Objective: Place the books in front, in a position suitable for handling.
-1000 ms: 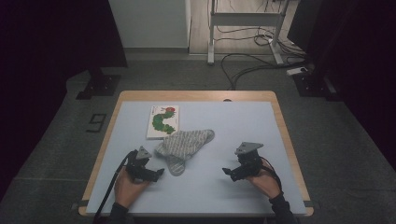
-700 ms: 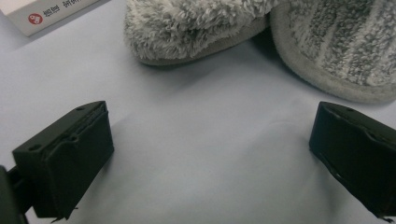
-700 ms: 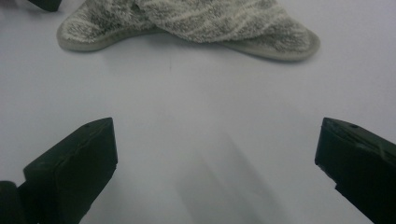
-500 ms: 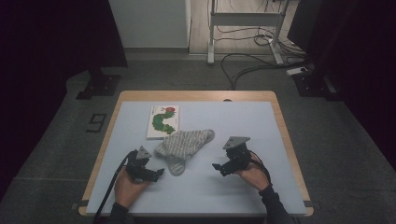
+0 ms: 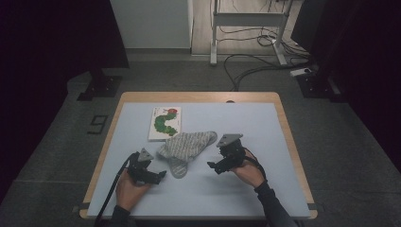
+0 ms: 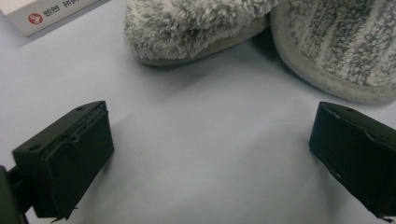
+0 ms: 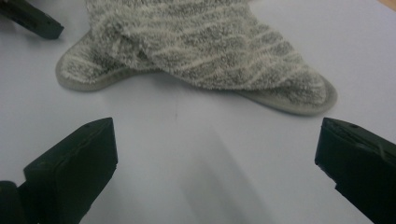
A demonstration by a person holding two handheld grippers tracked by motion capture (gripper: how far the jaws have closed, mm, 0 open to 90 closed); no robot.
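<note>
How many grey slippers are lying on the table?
2. One slipper lies nearer the left gripper, the other slipper overlaps it, reaching toward the right gripper.

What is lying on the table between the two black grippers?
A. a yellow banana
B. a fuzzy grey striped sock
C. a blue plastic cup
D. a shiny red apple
B: a fuzzy grey striped sock lies on the pale blue table between the left gripper and the right gripper, both with jaws apart, just below a picture book with a green caterpillar.
</note>
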